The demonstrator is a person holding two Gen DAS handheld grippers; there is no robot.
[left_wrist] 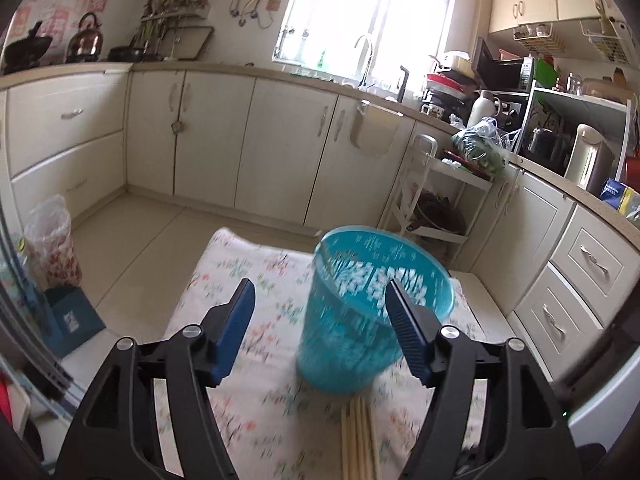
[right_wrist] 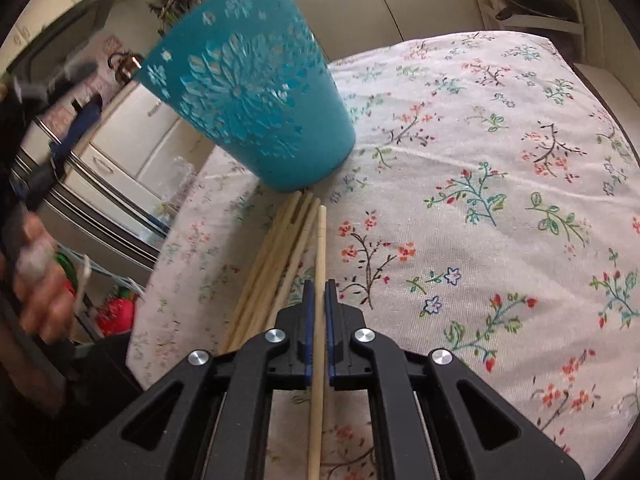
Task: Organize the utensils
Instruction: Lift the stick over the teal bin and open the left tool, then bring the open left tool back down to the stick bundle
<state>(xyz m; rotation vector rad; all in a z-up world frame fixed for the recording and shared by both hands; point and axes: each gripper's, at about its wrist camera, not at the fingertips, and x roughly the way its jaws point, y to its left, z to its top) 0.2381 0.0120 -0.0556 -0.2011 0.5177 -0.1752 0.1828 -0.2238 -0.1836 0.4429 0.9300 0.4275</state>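
A teal perforated plastic cup stands on the floral tablecloth; it also shows in the right wrist view. Several pale wooden chopsticks lie on the cloth just in front of it. My left gripper is open and empty, its fingers on either side of the cup and nearer the camera, not touching it. My right gripper is shut on one chopstick, held above the cloth beside the other chopsticks, its tip pointing toward the cup's base.
The cloth-covered table stretches to the right. Kitchen cabinets, a white trolley and a plastic-lined bin stand on the floor beyond. A person's hand holding the left gripper is blurred at the left.
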